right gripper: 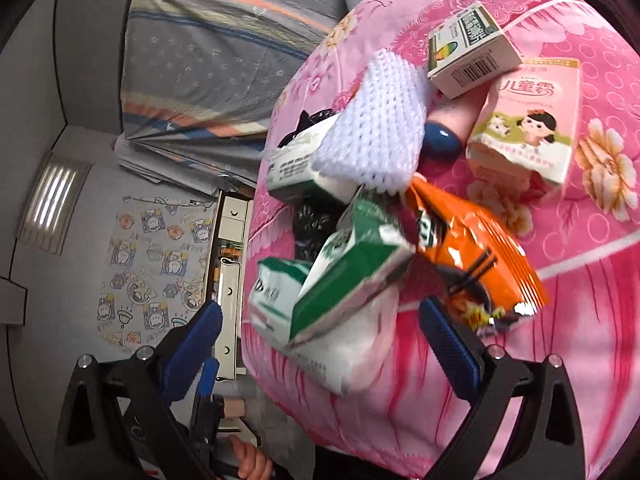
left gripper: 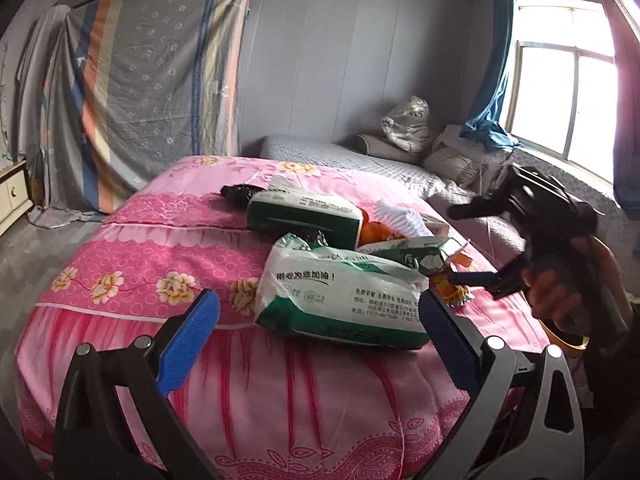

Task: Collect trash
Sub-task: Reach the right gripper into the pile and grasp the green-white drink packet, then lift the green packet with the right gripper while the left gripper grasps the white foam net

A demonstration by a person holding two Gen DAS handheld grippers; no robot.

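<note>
Trash lies piled on a pink floral quilt (left gripper: 168, 248). A white-and-green tissue pack (left gripper: 340, 300) lies nearest, just beyond my open, empty left gripper (left gripper: 316, 328). Behind it are a second tissue pack (left gripper: 304, 216), a green carton (left gripper: 412, 252), a black plastic bag (left gripper: 240, 194) and white foam netting (left gripper: 396, 216). My right gripper (right gripper: 320, 332) is open and empty, with the green carton (right gripper: 352, 280) and an orange snack bag (right gripper: 476, 248) between and just beyond its fingers. It also shows in the left wrist view (left gripper: 472, 280) at the orange wrapper. Two small boxes (right gripper: 464, 52) (right gripper: 528, 120) lie further on.
A second bed with a grey cover (left gripper: 352, 160), pillows and bags stands behind, under a window (left gripper: 560, 92). A striped sheet (left gripper: 152, 88) hangs at the left wall. A cream cabinet (left gripper: 14, 196) stands at far left. An orange container's rim (left gripper: 568, 340) shows by the bed's right side.
</note>
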